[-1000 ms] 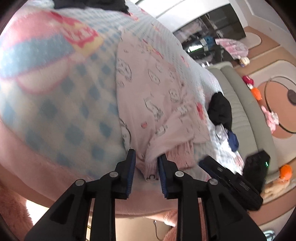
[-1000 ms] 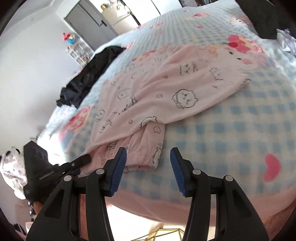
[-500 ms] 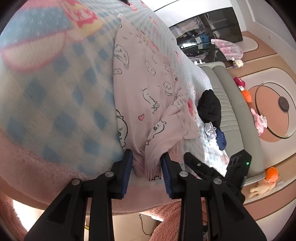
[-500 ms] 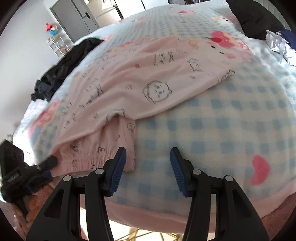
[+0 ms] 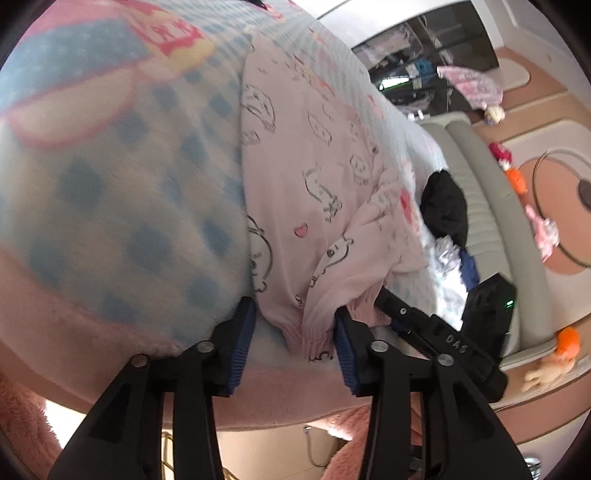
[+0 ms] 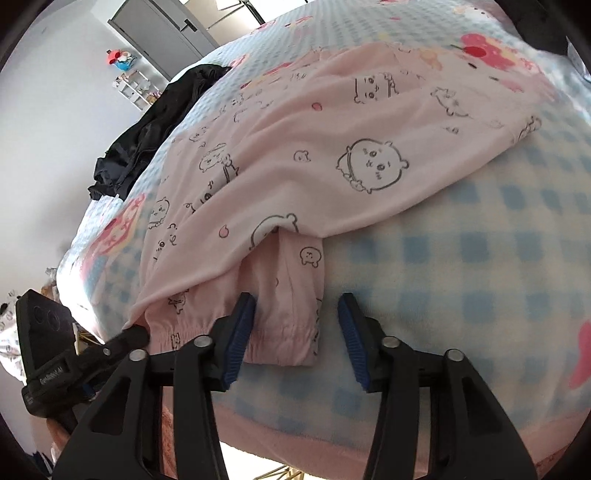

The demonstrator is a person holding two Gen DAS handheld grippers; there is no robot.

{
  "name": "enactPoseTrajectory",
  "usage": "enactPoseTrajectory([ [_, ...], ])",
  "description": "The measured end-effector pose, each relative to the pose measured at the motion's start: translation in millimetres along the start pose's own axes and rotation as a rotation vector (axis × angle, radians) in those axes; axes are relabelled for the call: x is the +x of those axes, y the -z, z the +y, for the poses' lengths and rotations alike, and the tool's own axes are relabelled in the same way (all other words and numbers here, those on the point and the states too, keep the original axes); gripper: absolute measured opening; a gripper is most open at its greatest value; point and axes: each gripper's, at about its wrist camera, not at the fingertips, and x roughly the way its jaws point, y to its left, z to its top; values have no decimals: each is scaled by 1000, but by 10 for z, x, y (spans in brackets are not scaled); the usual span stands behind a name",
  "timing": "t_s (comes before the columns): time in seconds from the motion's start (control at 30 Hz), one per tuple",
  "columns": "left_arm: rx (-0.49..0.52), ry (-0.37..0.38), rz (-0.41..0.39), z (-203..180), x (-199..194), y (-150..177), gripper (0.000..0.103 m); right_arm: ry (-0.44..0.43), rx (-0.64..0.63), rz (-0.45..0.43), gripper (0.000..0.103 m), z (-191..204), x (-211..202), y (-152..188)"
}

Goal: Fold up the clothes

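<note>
Pale pink pyjamas point(image 6: 332, 147) printed with black-outlined cartoon animals and small pink hearts. Blue-and-white checked blanket point(image 6: 461, 258) with red-pink cartoon motifs, pink edge. Black garment point(image 6: 147, 129). Black grippers point(image 5: 291, 328) with blue pads point(image 5: 242, 343).

The blanket point(image 5: 110, 184) is blurred in the left wrist view. The pants' point(image 6: 295, 166) lower layer lies hidden beneath the folded leg. A black garment point(image 6: 535, 22) is cut off at the top right edge.
</note>
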Motion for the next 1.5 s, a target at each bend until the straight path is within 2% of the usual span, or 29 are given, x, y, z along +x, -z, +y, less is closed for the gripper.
enactPoseTrajectory([
  [0.03,3,-9,-8,-12,8,5,44,-11,1,1,33,3,-8,13],
  [0.1,5,-4,-27,-20,-23,-1,41,-32,2,1,31,9,-25,30],
  [0.13,6,-3,-36,-21,-41,-5,33,-40,0,-3,27,13,-33,24],
  [0.2,9,-6,-44,-5,-91,-19,28,-59,0,-9,25,11,-51,16],
  [0.3,-12,47,0,71,-74,-19,29,-99,12,-12,25,-32,-91,8],
  [0.33,-16,63,13,87,-65,-18,33,-103,17,-3,28,-46,-68,4],
  [0.47,16,56,1,-2,-99,-27,34,-91,27,37,30,-86,120,-28],
  [0.5,24,55,-2,-25,-107,-29,33,-88,21,34,29,-78,131,-38],
  [0.57,41,52,-8,-69,-124,-34,24,-82,0,26,16,-46,95,-48],
  [0.67,65,47,-18,-136,-150,-40,17,-74,-17,-4,14,5,-83,-16],
  [0.77,94,46,-31,-225,-235,-42,16,-90,-7,-38,14,55,-283,40],
  [0.93,161,-34,9,-316,-322,-15,16,-72,-5,-35,14,96,-360,209],
  [1.0,159,-77,26,-251,-287,43,16,-27,15,-11,14,-16,-269,318],
  [1.07,133,-125,65,-124,-208,86,21,-30,60,2,17,-115,-220,371],
  [1.17,169,-122,33,-219,-255,94,25,-59,113,-17,20,-203,-305,389],
  [1.33,229,-117,-21,-377,-332,108,26,23,-22,-133,25,-21,-613,368],
  [1.43,267,-124,-48,-467,-358,119,27,29,-81,-108,25,111,-532,349],
  [1.5,303,-209,-27,-487,-222,143,27,94,-115,-75,25,143,-394,379],
])
